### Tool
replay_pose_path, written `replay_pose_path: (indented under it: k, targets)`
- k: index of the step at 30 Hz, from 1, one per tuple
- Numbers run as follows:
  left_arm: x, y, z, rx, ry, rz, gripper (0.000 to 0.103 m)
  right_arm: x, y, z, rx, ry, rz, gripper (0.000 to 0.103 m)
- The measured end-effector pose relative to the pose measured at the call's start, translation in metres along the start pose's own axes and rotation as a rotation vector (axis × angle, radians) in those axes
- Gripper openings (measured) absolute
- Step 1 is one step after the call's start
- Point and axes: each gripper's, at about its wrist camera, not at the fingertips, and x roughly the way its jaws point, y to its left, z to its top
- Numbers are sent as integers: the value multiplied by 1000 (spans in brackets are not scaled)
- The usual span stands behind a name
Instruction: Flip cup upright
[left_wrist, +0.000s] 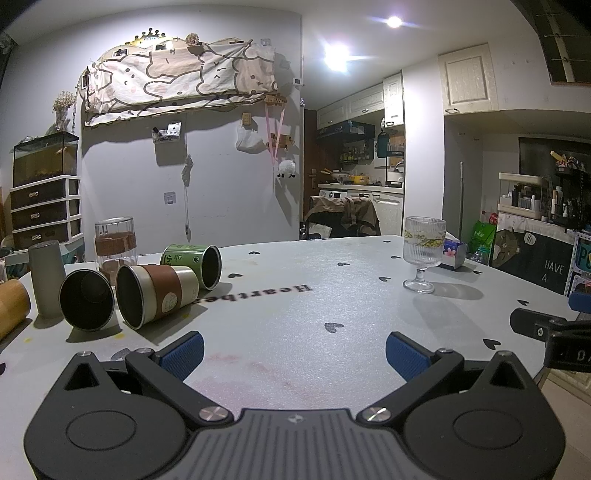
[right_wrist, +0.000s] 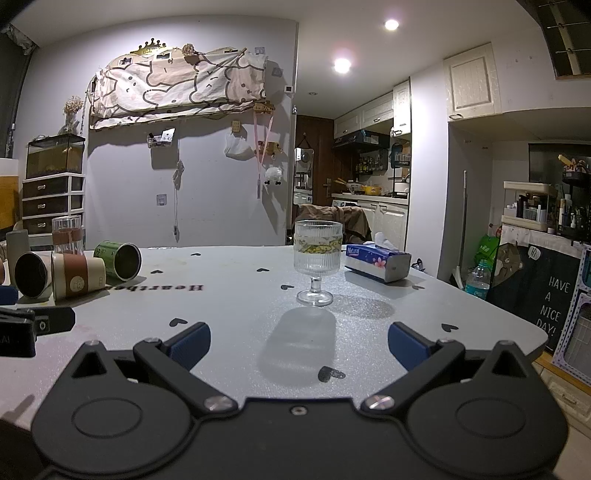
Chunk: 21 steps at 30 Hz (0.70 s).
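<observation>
Left gripper wide open, empty, low over near edge of table. Right gripper likewise spread, empty. Three cups lie tipped near left edge: dark cup, brown-sleeved cup, green cup. Likely light, rigid, prone to roll; sleeve offers best grip. Stemmed glass already upright, fragile.
</observation>
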Motion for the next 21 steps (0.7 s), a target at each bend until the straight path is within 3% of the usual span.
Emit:
replay_pose_path:
  k: [21]
  targets:
    - [0,0,0,0,0,0,103,1,0,-1,1,3,-2,103]
